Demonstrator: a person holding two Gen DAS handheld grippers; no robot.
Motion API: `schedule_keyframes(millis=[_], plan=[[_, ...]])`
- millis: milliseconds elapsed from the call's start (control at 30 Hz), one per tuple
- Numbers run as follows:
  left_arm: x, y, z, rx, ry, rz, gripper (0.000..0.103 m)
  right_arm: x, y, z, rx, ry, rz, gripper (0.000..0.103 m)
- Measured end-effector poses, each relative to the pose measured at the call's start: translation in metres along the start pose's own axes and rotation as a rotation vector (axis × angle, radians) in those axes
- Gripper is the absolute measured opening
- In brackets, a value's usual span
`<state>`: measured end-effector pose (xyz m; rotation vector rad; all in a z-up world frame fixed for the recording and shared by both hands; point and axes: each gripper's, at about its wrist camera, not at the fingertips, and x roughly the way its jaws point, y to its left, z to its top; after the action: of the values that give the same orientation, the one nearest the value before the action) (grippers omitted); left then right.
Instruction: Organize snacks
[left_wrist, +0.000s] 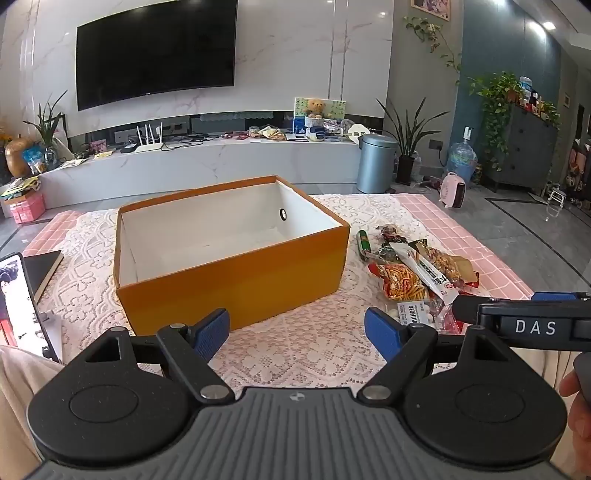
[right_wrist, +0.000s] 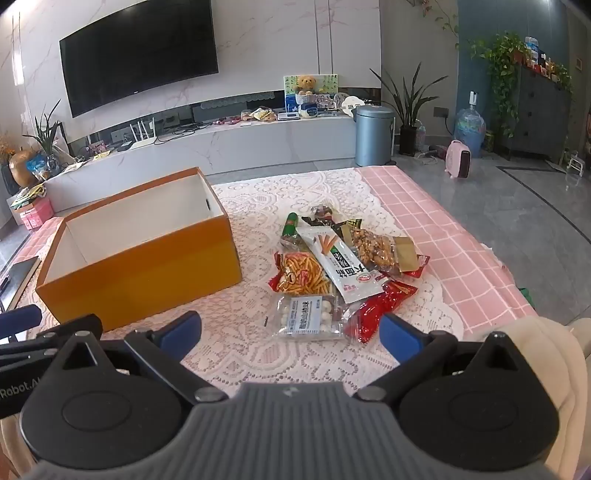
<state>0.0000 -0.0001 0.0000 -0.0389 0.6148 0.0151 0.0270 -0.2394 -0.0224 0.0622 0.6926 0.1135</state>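
An open orange box (left_wrist: 236, 273) with a white, empty inside stands on the lace cloth; it also shows in the right wrist view (right_wrist: 147, 266). To its right lies a pile of snack packets (right_wrist: 343, 266): a clear pack of white balls (right_wrist: 310, 317), a red packet (right_wrist: 380, 310), a long white pack (right_wrist: 340, 262), orange sticks (right_wrist: 303, 275), a nut pack (right_wrist: 373, 251) and a green tube (right_wrist: 290, 226). The pile also shows in the left wrist view (left_wrist: 417, 269). My left gripper (left_wrist: 295, 332) is open and empty in front of the box. My right gripper (right_wrist: 291, 336) is open and empty, just short of the ball pack.
A phone on a stand (left_wrist: 18, 302) and a dark book (left_wrist: 40, 269) sit at the table's left. The pink checked cloth (right_wrist: 461, 251) runs to the table's right edge. A TV wall, a bin (right_wrist: 373, 134) and plants stand beyond.
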Motion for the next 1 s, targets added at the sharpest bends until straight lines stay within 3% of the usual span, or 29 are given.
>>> schedule_keyframes(millis=[1000], plan=[[0.0016,0.0022,0.0015,-0.002,-0.001,-0.006,0.097,-0.0003,-0.0001,-0.0014,0.005,0.003,0.003,0.100]])
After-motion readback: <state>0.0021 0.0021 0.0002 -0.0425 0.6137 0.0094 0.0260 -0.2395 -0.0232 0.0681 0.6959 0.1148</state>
